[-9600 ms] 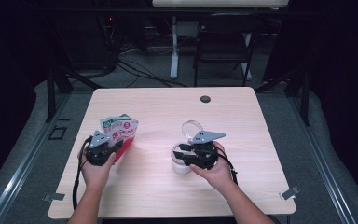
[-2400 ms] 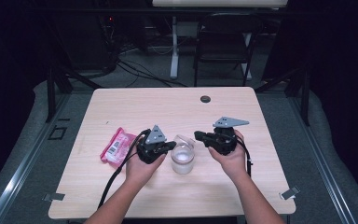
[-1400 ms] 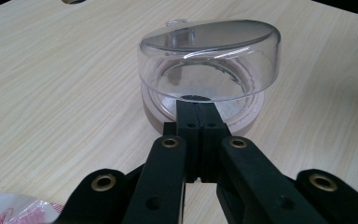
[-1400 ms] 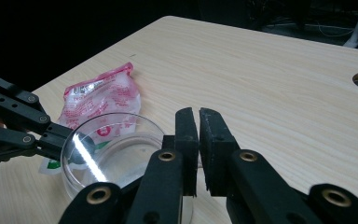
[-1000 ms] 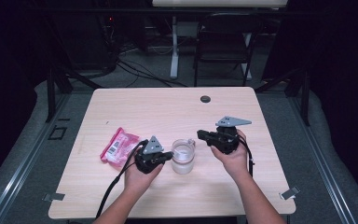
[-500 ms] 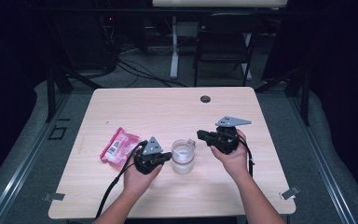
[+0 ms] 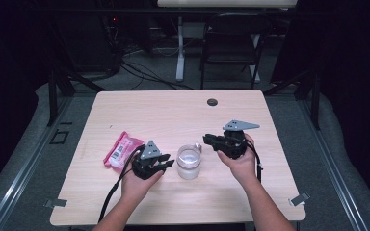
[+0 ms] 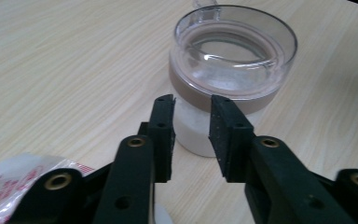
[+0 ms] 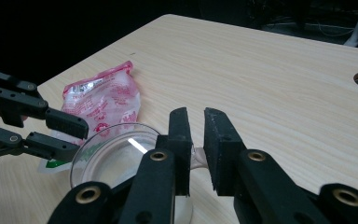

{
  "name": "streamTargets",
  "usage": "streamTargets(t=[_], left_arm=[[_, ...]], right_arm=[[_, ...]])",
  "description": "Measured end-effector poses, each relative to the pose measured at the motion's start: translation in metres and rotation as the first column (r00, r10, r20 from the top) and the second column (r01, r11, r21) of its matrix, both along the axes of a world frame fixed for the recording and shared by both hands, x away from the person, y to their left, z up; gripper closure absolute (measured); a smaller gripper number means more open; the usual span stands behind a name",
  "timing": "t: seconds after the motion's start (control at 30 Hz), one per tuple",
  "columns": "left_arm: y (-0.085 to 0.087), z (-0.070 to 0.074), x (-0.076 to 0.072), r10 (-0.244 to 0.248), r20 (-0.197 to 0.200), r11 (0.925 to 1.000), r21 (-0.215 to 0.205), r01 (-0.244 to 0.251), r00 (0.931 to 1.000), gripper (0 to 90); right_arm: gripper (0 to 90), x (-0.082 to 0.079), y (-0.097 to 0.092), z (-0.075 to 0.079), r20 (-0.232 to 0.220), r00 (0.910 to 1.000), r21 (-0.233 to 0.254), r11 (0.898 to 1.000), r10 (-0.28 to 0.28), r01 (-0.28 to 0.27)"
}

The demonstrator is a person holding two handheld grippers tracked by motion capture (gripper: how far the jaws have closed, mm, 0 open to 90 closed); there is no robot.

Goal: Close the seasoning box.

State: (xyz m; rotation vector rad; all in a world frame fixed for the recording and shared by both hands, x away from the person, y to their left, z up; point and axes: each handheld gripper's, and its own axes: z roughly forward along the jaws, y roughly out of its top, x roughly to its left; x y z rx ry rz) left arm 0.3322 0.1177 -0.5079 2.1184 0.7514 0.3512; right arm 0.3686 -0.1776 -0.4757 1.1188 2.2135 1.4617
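One table (image 7: 270, 192) is noted. One pink packet (image 7: 122, 149) lies well left of one clear jar (image 7: 189, 162). Two grippers flank the jar: left gripper (image 8: 192, 122), jaws just opened narrowly, nothing gripped; right gripper (image 9: 196, 135), jaws just parted slightly, jar handle (image 9: 197, 156) between them.

Left tool (image 7: 166, 164) jaws just opening, right tool (image 7: 209, 140) jaws parted, both level

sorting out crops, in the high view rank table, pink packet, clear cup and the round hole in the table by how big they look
1. table
2. pink packet, though the left gripper partly covers it
3. clear cup, close to the packet in apparent size
4. round hole
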Motion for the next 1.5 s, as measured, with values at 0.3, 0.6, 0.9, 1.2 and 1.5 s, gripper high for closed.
streamTargets(t=[0.3, 0.6, 0.9, 1.2, 1.5], left_arm=[[0.023, 0.009, 0.003, 0.078, 0.036, 0.9969, -0.016, -0.077, 0.9963, 51.3], [0.061, 0.013, 0.007, 0.176, 0.066, 0.9844, -0.020, -0.175, 0.9822, 45.4], [0.100, 0.006, 0.005, 0.254, 0.065, 0.9671, -0.015, -0.254, 0.9649, 44.7], [0.131, -0.012, 0.002, 0.321, 0.048, 0.9470, -0.003, -0.321, 0.9459, 43.5], [0.135, -0.025, 0.004, 0.322, 0.046, 0.9456, 0.036, -0.323, 0.9458, 42.7]], right_arm=[[76.7, -0.001, 0.000, -0.001, -0.004, 1.0000, -0.003, 1.000, -0.001, 0.001], [74.8, -0.002, -0.001, -0.002, -0.009, 1.0000, -0.001, 1.000, -0.002, 0.002], [74.4, -0.002, -0.001, -0.005, -0.012, 0.9999, -0.005, 1.000, -0.006, 0.006], [73.7, -0.001, -0.002, -0.008, -0.022, 0.9997, -0.017, 1.000, -0.010, 0.010], [72.0, 0.002, -0.002, -0.014, -0.040, 0.9989, -0.028, 0.999, -0.023, 0.022]])
